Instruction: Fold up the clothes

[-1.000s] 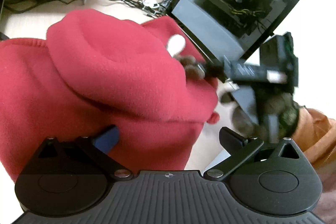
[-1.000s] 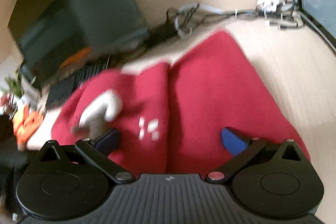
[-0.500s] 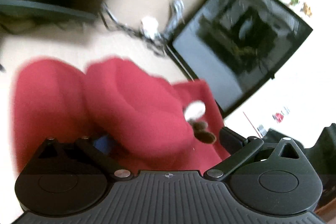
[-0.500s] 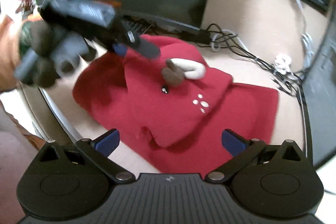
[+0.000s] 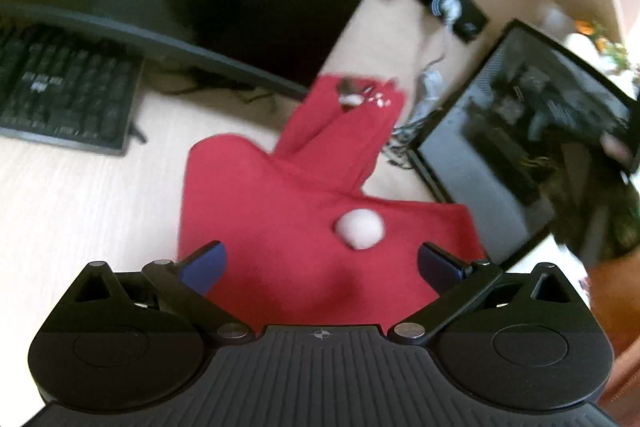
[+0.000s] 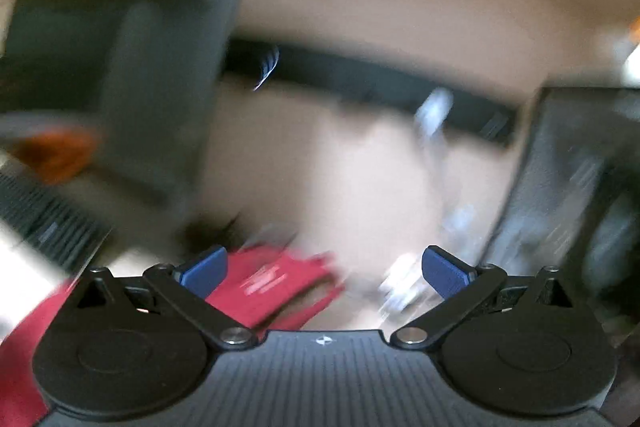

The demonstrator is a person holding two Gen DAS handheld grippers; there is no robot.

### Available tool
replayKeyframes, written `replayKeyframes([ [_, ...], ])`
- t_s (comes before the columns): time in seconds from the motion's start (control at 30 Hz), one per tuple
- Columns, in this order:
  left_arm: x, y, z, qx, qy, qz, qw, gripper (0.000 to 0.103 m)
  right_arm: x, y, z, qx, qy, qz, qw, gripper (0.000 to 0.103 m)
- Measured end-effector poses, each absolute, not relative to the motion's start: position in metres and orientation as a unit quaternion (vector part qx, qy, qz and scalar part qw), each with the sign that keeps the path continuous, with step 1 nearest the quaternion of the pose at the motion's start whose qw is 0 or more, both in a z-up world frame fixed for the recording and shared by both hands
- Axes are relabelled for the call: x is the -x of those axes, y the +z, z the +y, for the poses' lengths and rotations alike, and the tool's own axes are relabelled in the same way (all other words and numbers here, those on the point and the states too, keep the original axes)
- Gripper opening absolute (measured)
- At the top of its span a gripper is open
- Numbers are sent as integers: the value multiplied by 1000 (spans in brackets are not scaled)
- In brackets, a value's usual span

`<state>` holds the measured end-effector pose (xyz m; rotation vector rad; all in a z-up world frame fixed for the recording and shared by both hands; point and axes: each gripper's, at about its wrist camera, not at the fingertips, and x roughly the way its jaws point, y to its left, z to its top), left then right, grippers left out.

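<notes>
Left gripper (image 5: 319, 265) wide, holding nothing, poised over red garment (image 5: 320, 227) on desk (image 5: 80, 195); we judge it between grasps. Right gripper (image 6: 324, 273) also wide, empty, view blurred; garment edge (image 6: 272, 287) below its left finger

The garment (image 5: 320, 227) is plain red with a white pompom (image 5: 360, 229) and small white marks near its far end; the keyboard (image 5: 68, 99) is black, the desk (image 5: 72, 203) pale wood-grain beige, both grippers' finger pads (image 5: 204, 265) blue
</notes>
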<state>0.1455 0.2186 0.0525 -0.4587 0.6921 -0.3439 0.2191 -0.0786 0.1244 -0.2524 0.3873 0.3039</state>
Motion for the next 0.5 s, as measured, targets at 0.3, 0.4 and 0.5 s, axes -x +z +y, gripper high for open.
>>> replayKeyframes([
  [0.3,-170,13,208,214,-122,435,866,103,-183,0,-122,-30,211,460,862,103],
  [0.4,-180,9,201,207,-121,455,857,103,-165,-17,-116,-1,197,450,871,103],
  [0.5,-190,8,197,211,-113,464,853,103,-173,-19,-109,4,189,447,874,103],
])
